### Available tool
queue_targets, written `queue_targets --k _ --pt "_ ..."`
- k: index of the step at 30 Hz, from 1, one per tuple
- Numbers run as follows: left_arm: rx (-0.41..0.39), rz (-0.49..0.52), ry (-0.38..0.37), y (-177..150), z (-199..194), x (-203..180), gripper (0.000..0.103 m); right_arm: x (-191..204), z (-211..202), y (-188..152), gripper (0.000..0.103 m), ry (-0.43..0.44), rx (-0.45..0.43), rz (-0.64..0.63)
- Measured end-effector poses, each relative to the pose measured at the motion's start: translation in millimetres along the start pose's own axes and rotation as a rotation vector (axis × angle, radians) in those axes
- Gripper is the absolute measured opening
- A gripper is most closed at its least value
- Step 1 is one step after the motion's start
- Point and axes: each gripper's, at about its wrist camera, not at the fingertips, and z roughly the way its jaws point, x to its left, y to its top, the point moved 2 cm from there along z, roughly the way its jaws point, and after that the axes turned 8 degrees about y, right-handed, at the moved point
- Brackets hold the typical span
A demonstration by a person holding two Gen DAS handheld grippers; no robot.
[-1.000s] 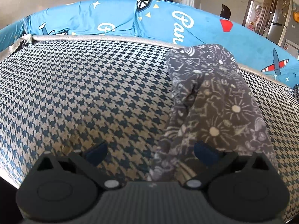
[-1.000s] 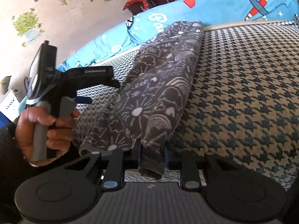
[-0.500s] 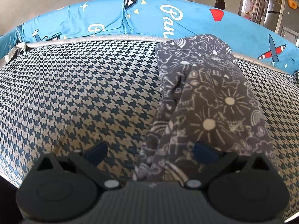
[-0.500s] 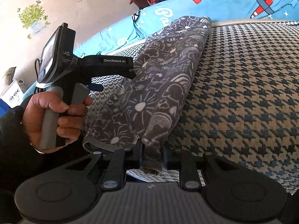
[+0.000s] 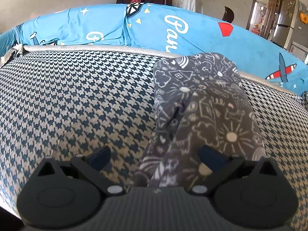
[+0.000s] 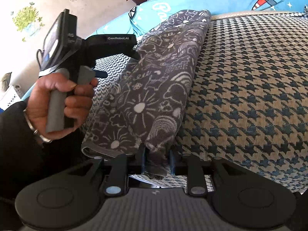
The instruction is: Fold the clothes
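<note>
A dark grey garment with white doodle print [image 5: 207, 104] lies folded into a long strip on the houndstooth surface [image 5: 77, 100], running away from me. My left gripper [image 5: 156, 157] is open, its fingers apart over the garment's near end, the right finger [image 5: 211, 156] above the cloth. In the right wrist view the garment [image 6: 154, 88] reaches down to my right gripper [image 6: 156, 163], which is shut on its near corner. The left gripper's handle, held by a hand [image 6: 63, 104], is at the garment's left edge.
A blue printed sheet [image 5: 173, 28] runs along the far edge of the surface, past a grey piped border [image 5: 96, 48]. Chairs and a doorway [image 5: 267, 9] stand beyond. The near edge of the surface is just below both grippers.
The left gripper has shifted and risen slightly, staying open over the garment's near end. The right gripper keeps its grip on the corner; the left hand has moved closer to the cloth.
</note>
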Motion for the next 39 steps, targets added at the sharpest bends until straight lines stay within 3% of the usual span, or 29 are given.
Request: queue_targets --k 14,31,35,39 --pt "0.048 -0.021 0.098 -8.3 29.6 4.3 0.103 -3.4 -8.7 0.5 0.031 -0.012 -0.045 0.022" --pt "0.009 0.001 0.075 -7.4 13.6 4.2 0.103 -4.0 -28.4 2.3 0.037 -0.045 -0.094 0.018" --pt "-0.03 0.012 0.04 -1.8 1.5 0.5 0.103 -2.6 -27.9 3.6 0.037 -0.052 -0.099 0.008" --pt "-0.013 -0.002 0.017 5.3 4.3 -2.9 0.103 -0.9 -29.7 8.1 0.04 -0.071 -0.106 -0.005"
